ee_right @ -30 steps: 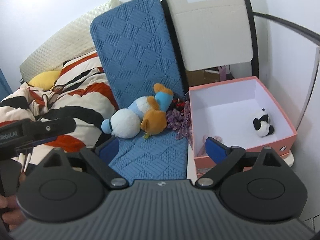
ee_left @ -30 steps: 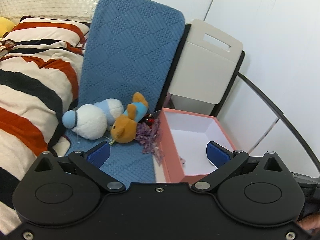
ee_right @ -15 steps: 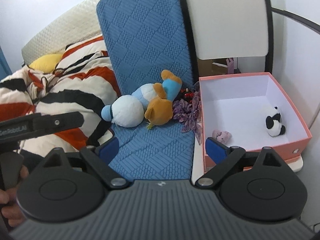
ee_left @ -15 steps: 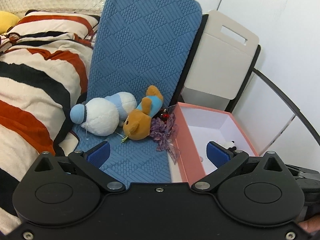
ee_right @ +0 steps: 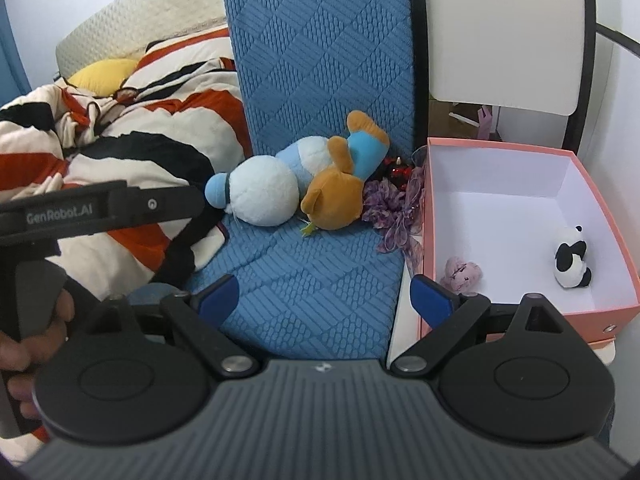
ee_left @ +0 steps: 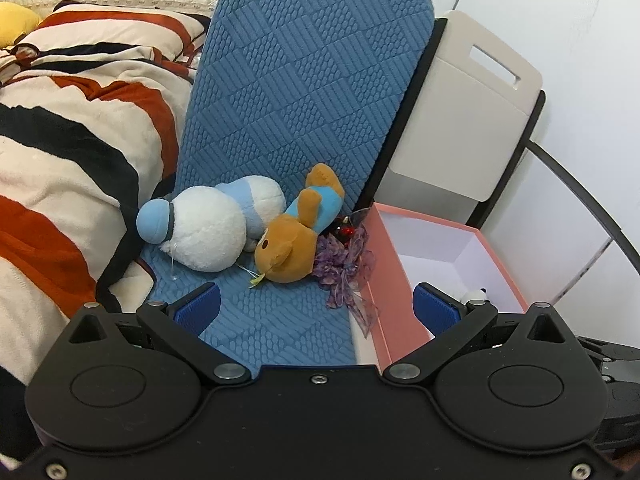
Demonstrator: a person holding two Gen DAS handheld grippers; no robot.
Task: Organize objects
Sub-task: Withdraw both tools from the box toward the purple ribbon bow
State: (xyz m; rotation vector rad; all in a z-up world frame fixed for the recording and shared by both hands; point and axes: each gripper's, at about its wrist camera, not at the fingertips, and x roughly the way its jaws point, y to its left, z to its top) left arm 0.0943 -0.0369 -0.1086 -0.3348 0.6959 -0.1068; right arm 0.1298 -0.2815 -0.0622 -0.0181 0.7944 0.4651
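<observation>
Right wrist view showed my right tool (ee_right: 324,294) and left tool (ee_left: 316,306) both wide apart, empty, because the brown plush bear (ee_right: 338,196) lay beside the pink cardboard box (ee_right: 600,312).

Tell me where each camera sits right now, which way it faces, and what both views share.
Left wrist: rides the left hand-held gripper, looking forward and down at the white plush and brown bear on the blue mat; only its own open fingers show.
Right wrist: rides the right hand-held gripper, facing the same toys and into the pink box; the left hand-held gripper and the person's hand show at left.
Shared: both plush toys, purple ribbon, box, toy panda.
</observation>
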